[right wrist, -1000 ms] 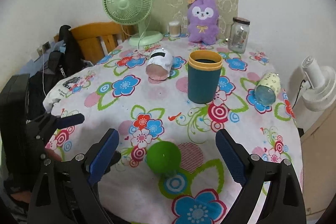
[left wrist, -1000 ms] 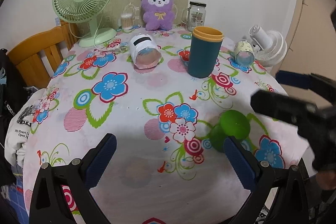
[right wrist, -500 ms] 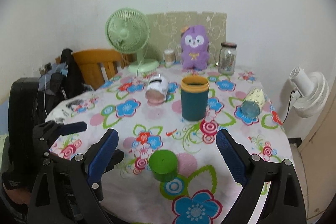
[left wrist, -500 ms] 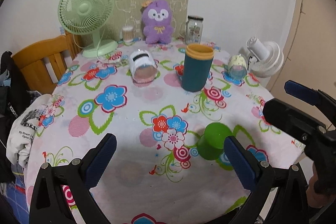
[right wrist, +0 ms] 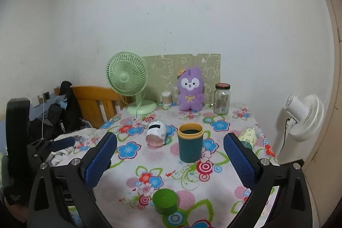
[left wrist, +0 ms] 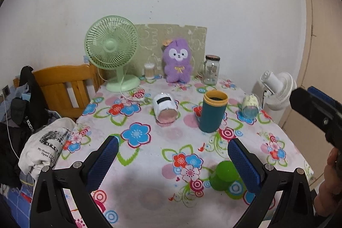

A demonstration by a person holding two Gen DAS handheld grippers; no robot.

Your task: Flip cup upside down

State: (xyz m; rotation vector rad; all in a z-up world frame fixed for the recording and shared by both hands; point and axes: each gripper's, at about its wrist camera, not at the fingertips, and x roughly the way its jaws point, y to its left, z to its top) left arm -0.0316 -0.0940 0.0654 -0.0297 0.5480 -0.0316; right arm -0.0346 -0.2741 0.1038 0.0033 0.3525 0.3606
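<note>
A small green cup stands upside down on the flowered tablecloth near the front edge; it also shows in the right wrist view. My left gripper is open and empty, above the table, with the cup by its right finger. My right gripper is open and empty, raised above the cup. The right gripper also shows at the right edge of the left wrist view.
A teal cup with a yellow rim stands upright mid-table. A white cup and a clear cup lie on their sides. A green fan, purple plush and glass jar stand at the back. A white fan stands right of the table.
Both grippers have lifted up and back from the table, so the objects look smaller and farther. The green cup has stayed upside down in place.
</note>
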